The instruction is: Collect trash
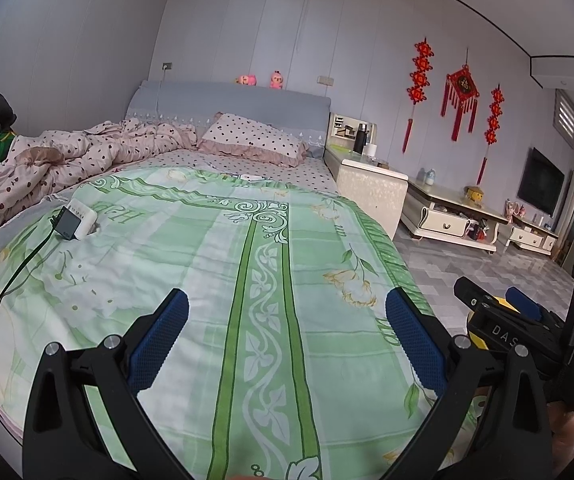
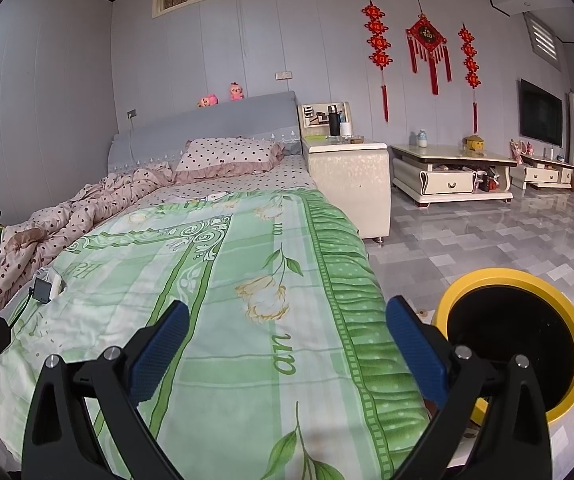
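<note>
Both the left gripper (image 1: 287, 340) and right gripper (image 2: 287, 344) are hovering released over the green quilt (image 2: 223, 320), while small white scraps (image 2: 217, 197), probably light and crushable, are lying mid-frame near the pillow (image 2: 227, 154), best pinched at an edge.

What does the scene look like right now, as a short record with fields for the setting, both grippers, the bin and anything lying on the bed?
setting: bedroom, bed under a green floral quilt
left gripper: open, empty, above the quilt
right gripper: open, empty, above the quilt's right edge
bin: round yellow-rimmed bin with black inside, on the grey tiled floor right of the bed
on bed: white box with a dark charger and black cable; small white items near the polka-dot pillow, too small to identify
trash held: none
</note>
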A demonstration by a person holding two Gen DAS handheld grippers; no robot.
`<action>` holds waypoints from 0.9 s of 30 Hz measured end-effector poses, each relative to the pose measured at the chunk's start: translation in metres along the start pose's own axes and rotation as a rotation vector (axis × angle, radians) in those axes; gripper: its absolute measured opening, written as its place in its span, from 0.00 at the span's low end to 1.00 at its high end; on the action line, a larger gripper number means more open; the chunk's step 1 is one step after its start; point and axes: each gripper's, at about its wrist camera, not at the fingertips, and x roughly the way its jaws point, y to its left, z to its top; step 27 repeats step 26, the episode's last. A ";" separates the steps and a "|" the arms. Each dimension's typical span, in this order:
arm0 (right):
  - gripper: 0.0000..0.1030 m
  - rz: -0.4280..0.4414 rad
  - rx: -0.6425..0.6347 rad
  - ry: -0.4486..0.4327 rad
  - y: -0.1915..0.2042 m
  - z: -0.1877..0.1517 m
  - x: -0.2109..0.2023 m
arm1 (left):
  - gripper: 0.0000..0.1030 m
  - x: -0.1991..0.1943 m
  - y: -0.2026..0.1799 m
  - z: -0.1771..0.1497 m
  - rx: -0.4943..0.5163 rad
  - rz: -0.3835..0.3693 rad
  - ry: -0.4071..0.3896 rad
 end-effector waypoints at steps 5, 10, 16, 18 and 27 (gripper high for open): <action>0.92 0.000 0.001 0.002 0.000 0.000 0.001 | 0.92 0.002 -0.002 -0.006 -0.007 -0.003 0.008; 0.92 0.000 0.003 0.010 0.000 -0.004 0.001 | 0.92 0.002 -0.004 -0.012 -0.008 0.004 0.007; 0.92 0.000 0.003 0.012 0.000 -0.005 0.001 | 0.92 0.001 -0.004 -0.014 -0.009 0.012 0.007; 0.92 0.001 0.004 0.012 0.000 -0.004 0.001 | 0.92 0.000 -0.003 -0.013 -0.012 0.009 0.008; 0.92 0.001 0.004 0.013 0.000 -0.004 0.001 | 0.92 0.000 -0.002 -0.008 -0.028 -0.002 0.023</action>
